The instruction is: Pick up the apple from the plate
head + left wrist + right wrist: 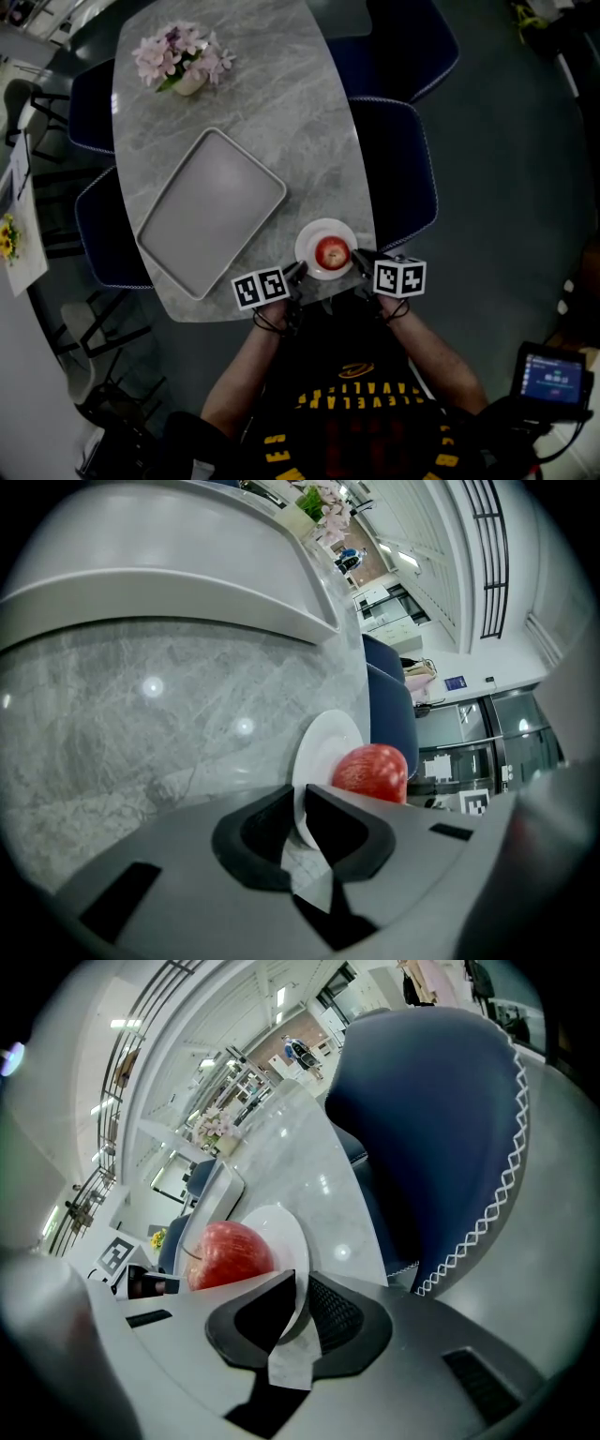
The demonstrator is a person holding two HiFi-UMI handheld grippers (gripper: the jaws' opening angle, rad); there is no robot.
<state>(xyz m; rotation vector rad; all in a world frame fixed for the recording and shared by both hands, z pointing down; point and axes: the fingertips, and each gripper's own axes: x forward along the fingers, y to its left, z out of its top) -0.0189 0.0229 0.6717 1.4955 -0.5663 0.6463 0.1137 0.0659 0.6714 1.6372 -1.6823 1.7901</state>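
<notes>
The red apple (332,252) sits on the white plate (314,232) at the near edge of the marble table (281,103); the left gripper (300,810) pinches the plate's rim on one side; the right gripper (302,1299) clamps the opposite rim, seemingly tight; the apple lies between them, untouched.

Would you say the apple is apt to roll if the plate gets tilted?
Probably: the apple is round and sits loose on a shallow plate, so a tilt could roll it off. Its glossy skin may be slippery. The left gripper and right gripper clamp the plate's rim, so tilting seems possible.
</notes>
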